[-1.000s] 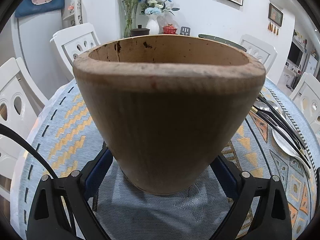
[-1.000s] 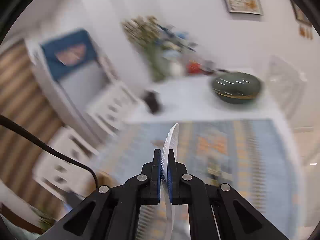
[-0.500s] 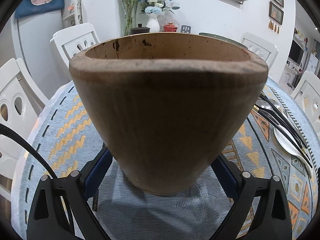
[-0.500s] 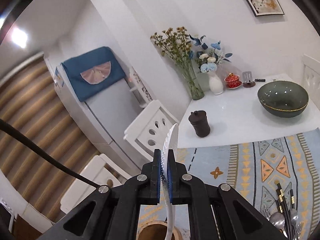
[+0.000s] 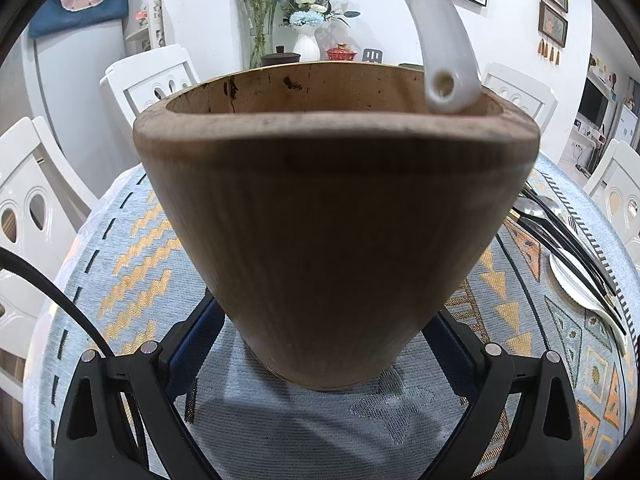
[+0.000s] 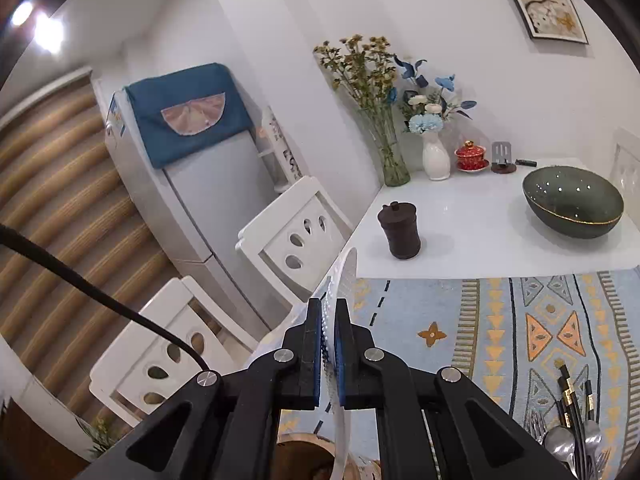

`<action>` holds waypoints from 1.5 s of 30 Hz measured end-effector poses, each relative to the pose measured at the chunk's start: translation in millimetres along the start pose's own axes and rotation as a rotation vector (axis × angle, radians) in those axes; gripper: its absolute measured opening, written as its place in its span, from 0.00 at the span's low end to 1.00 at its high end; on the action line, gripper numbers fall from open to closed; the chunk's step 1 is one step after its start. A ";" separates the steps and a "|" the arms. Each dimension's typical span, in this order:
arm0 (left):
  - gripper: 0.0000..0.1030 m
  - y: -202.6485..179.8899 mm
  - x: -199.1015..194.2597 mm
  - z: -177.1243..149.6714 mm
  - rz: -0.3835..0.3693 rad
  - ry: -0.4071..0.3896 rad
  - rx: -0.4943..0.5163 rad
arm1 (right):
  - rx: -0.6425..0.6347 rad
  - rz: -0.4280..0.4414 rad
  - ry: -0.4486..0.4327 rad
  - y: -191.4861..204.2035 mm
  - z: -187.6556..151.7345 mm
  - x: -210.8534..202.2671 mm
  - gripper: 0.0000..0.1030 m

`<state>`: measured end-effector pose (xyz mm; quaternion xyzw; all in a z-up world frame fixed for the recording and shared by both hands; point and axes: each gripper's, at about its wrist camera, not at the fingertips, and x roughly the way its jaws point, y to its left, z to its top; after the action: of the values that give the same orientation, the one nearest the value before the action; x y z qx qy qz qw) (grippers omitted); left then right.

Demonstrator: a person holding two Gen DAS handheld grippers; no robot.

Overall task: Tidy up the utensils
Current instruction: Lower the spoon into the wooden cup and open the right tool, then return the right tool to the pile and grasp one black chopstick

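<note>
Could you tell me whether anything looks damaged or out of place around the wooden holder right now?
Only minor wear: the wooden holder has dark cracks and spots on its inner rim. The white spoon hangs handle-first over its mouth, clamped in the right hand-held gripper; the left hand-held gripper grips the holder. Nothing is spilled.

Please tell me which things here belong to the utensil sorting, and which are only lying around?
Job:
wooden holder gripped by left tool
white spoon held in right tool
cutlery pile on the cloth

Only lying about:
green bowl
dark jar
flower vases
red teacup
</note>
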<state>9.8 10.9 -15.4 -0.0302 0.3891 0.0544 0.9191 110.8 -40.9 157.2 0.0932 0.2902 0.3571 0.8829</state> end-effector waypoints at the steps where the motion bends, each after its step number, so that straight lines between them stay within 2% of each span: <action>1: 0.96 0.3 0.0 0.0 0.000 0.000 0.000 | -0.004 0.003 0.003 0.7 -1.0 -0.1 0.05; 6: 0.96 -0.3 0.1 -0.1 0.001 0.000 0.001 | -0.017 0.010 0.014 4.0 -0.7 -7.5 0.05; 7: 0.96 0.0 0.1 -0.2 0.001 0.000 0.001 | -0.022 0.008 0.024 4.7 0.1 -8.2 0.08; 9: 0.96 -0.1 0.0 -0.4 0.000 0.000 0.001 | -0.035 0.014 0.045 6.2 0.5 -11.3 0.15; 11: 0.96 0.4 -0.2 -0.4 0.002 0.000 0.000 | -0.047 0.023 0.049 8.6 1.0 -16.8 0.33; 13: 0.96 1.3 -0.4 -0.4 0.003 0.000 0.001 | -0.055 0.021 0.032 10.1 4.3 -28.4 0.41; 22: 0.96 2.0 0.9 -0.2 0.004 0.000 0.001 | -0.017 -0.001 -0.075 -15.4 39.9 -99.0 0.41; 29: 0.96 2.6 2.0 -1.3 0.011 -0.003 0.006 | 0.039 -0.072 -0.142 -51.4 48.9 -153.7 0.42; 32: 0.96 2.5 2.0 -1.6 0.011 -0.003 0.006 | 0.047 -0.121 -0.142 -65.4 48.1 -168.8 0.42; 35: 0.96 1.5 1.9 -1.6 0.012 -0.003 0.006 | 0.049 -0.182 -0.112 -78.8 44.9 -175.1 0.42; 39: 0.96 1.6 1.9 -1.8 0.015 -0.004 0.008 | 0.099 -0.214 -0.053 -100.1 34.5 -172.9 0.42; 43: 0.96 0.2 1.4 -1.8 0.018 -0.004 0.011 | 0.139 -0.241 0.058 -120.5 12.4 -159.2 0.42; 45: 0.96 0.2 1.4 -1.8 0.019 -0.004 0.011 | 0.143 -0.249 0.150 -129.8 -3.9 -143.0 0.42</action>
<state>9.4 11.0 -17.7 -0.0213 0.3877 0.0610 0.9195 100.9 -233.3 169.4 0.0923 0.3892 0.2292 0.8874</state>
